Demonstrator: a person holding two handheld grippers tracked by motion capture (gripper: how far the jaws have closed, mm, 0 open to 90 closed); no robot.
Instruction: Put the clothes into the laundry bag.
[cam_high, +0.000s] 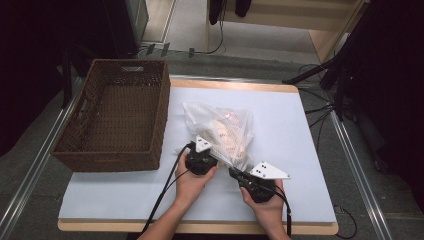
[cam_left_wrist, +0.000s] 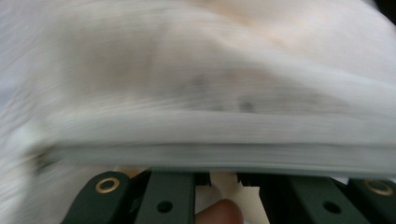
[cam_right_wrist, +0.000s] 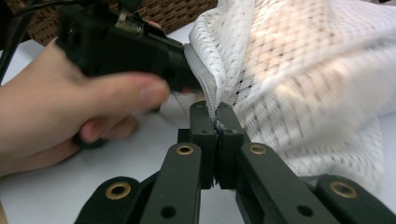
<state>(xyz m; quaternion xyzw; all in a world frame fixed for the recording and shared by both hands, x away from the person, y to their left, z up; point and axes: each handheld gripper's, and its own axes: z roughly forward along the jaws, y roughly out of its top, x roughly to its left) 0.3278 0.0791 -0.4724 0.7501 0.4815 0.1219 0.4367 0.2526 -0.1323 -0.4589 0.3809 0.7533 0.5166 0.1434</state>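
While it lies near the middle of the white table top, the bag is held at its near edge by both grippers.
Bag: white mesh zip bag with pale contents, its zip hem facing the near edge.
Right gripper: jaws pressed together on the zip hem, pinching it at the bag's near right corner.
Left gripper: at the bag's near left corner; in the left gripper view the blurred hem crosses just past the jaws, whether they grip it I cannot tell.
Basket: brown woven rectangular basket at the table's left edge, beside the bag but apart.
Open room: bare white table top right of the bag and along the near edge.
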